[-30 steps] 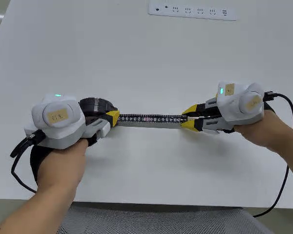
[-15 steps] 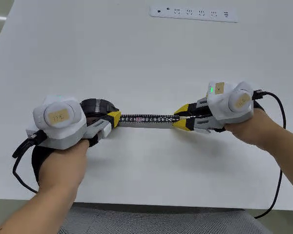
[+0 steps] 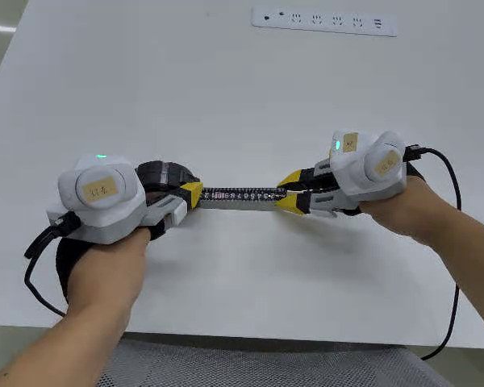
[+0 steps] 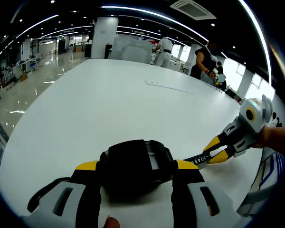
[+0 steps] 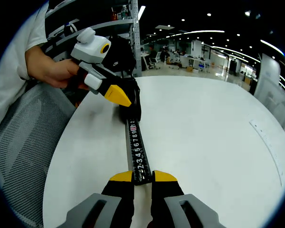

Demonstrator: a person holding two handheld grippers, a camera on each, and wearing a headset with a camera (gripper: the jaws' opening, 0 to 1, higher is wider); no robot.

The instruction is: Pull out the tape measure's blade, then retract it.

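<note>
Your left gripper [image 3: 182, 187] is clamped around the black tape measure [image 3: 163, 174], one jaw on each side of it, low on the white table [image 3: 226, 97]. Your right gripper [image 3: 289, 193] is pinched shut on the tip of the blade [image 3: 240, 195], which is out a short way.

The thing to watch is that the blade runs straight across in front of you. The tape measure is at the left end and the free end is in the right jaws, just above the tabletop. So whether you pull further or feed it back, I'd say the right gripper has to travel along that same line. Drift sideways and it'll probably twist or kink.
</note>
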